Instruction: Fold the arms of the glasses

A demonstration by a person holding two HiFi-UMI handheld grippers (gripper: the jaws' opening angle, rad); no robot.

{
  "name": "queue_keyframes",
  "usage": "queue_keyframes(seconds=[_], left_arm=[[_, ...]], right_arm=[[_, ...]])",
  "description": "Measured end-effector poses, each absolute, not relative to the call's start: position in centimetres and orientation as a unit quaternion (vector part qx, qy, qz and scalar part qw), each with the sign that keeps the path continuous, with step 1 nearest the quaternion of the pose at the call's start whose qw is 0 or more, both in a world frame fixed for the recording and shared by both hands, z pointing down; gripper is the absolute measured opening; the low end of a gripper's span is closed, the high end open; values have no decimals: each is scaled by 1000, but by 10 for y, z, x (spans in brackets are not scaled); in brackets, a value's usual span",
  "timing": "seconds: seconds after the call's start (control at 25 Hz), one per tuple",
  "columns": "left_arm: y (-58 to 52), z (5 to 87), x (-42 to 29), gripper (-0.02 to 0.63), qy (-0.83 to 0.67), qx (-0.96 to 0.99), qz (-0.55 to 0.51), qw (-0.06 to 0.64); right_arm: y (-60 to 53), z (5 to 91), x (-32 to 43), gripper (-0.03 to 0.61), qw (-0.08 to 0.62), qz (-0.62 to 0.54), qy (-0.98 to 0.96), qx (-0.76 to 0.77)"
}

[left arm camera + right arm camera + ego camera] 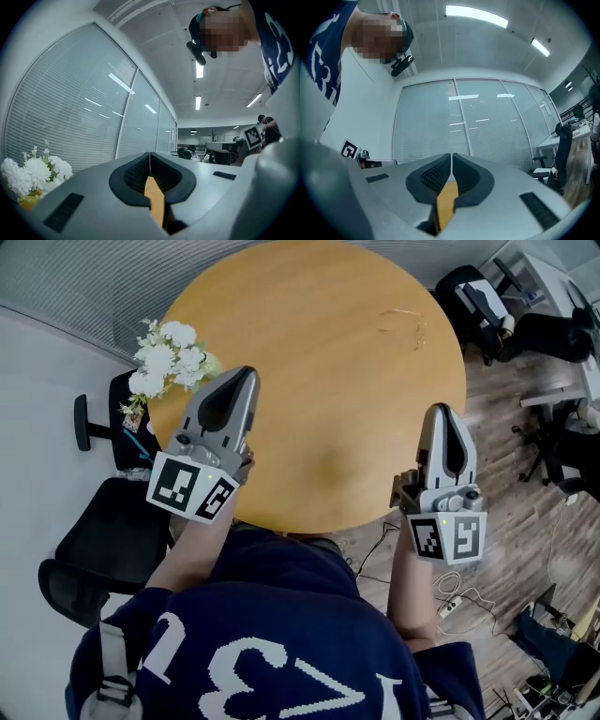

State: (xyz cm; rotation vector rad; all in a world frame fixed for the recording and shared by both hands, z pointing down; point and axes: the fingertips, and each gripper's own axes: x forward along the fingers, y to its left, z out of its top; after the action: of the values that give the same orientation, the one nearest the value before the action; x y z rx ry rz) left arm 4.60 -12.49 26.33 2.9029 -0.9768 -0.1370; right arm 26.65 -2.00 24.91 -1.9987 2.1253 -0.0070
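Neither the left gripper (238, 376) nor the right gripper (441, 412) holds anything, both shut at the round table's (309, 371) near edge, and the thin-framed glasses (403, 325) lie well beyond them, so folding looks unstarted.

Room inventory.
- Round wooden table (319, 362): centre of the head view.
- White flowers (169, 357): at the table's 9 o'clock edge.
- Black chair (98, 549): 8 o'clock of the table.
- Plank floor (525, 512): 3 o'clock, with white cables (459, 601) lying on it at 4 o'clock.
- Office chairs (473, 301): dark, 1 o'clock, beside pale desks.
- Glass wall (70, 117): blinds shut, from 9 to 12 o'clock in the left gripper view. A like wall fills the middle of the right gripper view.
- Ceiling (487, 47): white.
- Strip lights (199, 70): lit, 12 o'clock.
- Open office: far back, 3 o'clock in the left gripper view.
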Motion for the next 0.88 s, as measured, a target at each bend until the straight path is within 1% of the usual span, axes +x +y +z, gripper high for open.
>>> queue_keyframes(seconds=[0.16, 0.36, 0.6, 0.88], left_arm=[[-137, 273, 52, 17, -310, 949, -41, 48], [-155, 287, 61, 17, -299, 952, -37, 58], [-178, 311, 72, 17, -289, 954, -33, 68], [-203, 349, 84, 17, -278, 957, -14, 80]], right_arm=[[-35, 260, 273, 34, 102, -24, 724, -681], [-61, 286, 292, 34, 74, -59, 719, -688], [-97, 341, 328, 34, 43, -112, 703, -701], [-143, 406, 369, 34, -20, -157, 685, -711]])
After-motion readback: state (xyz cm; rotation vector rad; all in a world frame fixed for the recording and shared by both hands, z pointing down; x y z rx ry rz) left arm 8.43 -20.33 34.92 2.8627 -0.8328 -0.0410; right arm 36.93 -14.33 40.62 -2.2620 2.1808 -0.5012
